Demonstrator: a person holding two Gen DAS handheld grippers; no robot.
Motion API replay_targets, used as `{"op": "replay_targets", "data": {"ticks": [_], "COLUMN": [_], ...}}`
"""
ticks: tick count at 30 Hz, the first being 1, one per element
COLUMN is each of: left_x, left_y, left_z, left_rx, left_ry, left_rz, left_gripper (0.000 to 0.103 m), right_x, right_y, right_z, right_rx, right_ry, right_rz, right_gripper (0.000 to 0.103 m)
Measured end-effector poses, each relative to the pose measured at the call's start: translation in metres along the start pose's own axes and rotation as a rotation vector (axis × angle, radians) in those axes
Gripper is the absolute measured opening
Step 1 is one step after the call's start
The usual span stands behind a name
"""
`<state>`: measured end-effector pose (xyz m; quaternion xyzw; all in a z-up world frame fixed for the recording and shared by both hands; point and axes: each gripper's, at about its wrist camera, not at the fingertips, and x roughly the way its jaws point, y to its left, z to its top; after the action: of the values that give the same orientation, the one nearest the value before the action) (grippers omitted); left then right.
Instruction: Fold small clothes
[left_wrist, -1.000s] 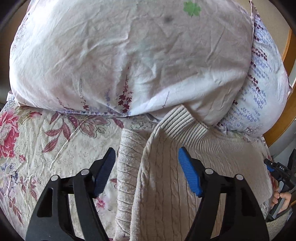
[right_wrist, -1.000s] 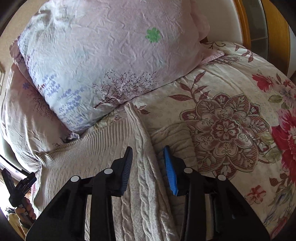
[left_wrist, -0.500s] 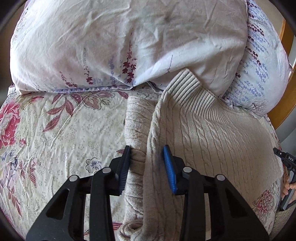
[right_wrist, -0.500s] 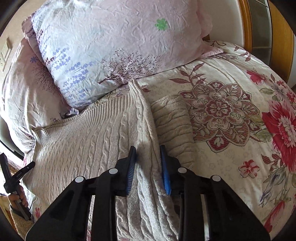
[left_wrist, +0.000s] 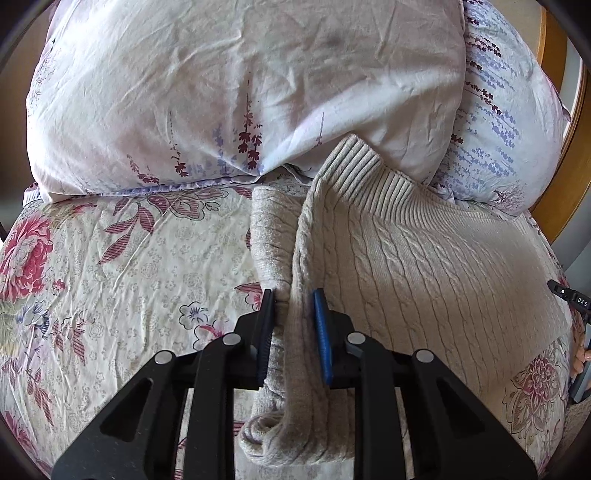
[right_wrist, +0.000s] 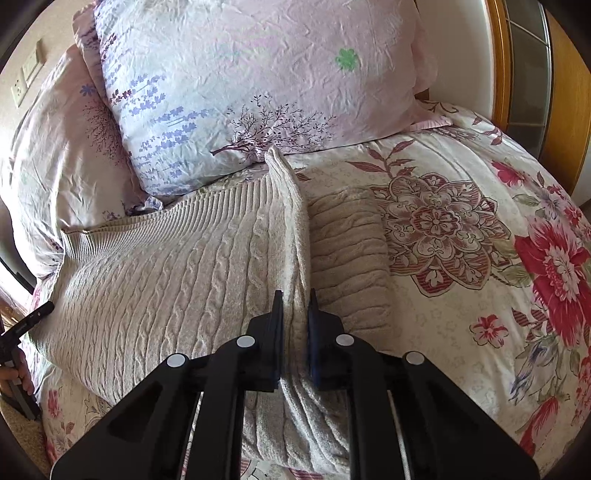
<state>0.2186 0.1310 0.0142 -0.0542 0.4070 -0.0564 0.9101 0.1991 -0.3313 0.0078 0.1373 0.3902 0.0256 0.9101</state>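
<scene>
The jaws of the left gripper (left_wrist: 293, 299) are closing, with a raised fold of the cream cable-knit sweater (left_wrist: 424, 280) pinched between the two pads; the jaws of the right gripper (right_wrist: 295, 300) are clenched on the sweater's opposite side edge, which is drawn up into a ridge. The sweater is spread on a floral bedspread (left_wrist: 110, 280), its ribbed hem (left_wrist: 373, 173) pressed against the pillows at the head of the bed. In the left wrist view, a sleeve (left_wrist: 269, 236) is seen lying flat just to the left of the gripped fold, and a rolled end of knit is bunched below the jaws. A pale pillow (left_wrist: 240, 81) printed with purple sprigs overhangs the hem, and a second pillow (left_wrist: 506, 122) lies to its right against a wooden bed frame (left_wrist: 569, 173). In the right wrist view, the folded sleeve (right_wrist: 347, 254) rests just right of the ridge. Wall sockets (right_wrist: 27, 75) are noted at the upper left.
</scene>
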Motion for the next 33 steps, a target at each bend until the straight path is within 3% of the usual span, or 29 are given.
{"op": "replay_targets", "data": {"ticks": [8,15,18,19,23,30,33], "left_x": [-0.006,-0.020,-0.028,-0.028,-0.029,-0.038,-0.044], "left_y": [-0.005,-0.010,-0.010,-0.010,-0.009,0.012,0.017], "left_z": [-0.002,-0.014,-0.020,-0.020,-0.020,-0.019,-0.022], "left_rx": [0.026,0.054,0.048,0.049,0.043,-0.073,-0.097], "left_ry": [-0.031,-0.048,-0.061,-0.055,-0.047,-0.080,-0.085], "left_rz": [0.010,0.028,0.007,0.000,-0.015,-0.131,-0.159], "left_gripper": [0.014,0.019,0.019,0.014,0.010,0.008,0.008], "right_x": [-0.001,-0.003,-0.004,-0.003,-0.004,-0.037,-0.046], "right_y": [0.000,-0.001,-0.001,-0.001,0.000,-0.022,-0.027], "right_z": [-0.001,-0.002,-0.003,-0.003,-0.004,-0.009,-0.016], "right_rx": [0.020,0.039,0.045,0.046,0.049,0.206,0.218], "right_ry": [-0.007,-0.004,0.000,0.001,-0.008,-0.076,-0.066], "right_rz": [-0.003,0.004,0.005,0.005,0.002,0.116,0.130], "right_gripper": [0.011,0.012,0.012,0.012,0.012,0.010,0.010]}}
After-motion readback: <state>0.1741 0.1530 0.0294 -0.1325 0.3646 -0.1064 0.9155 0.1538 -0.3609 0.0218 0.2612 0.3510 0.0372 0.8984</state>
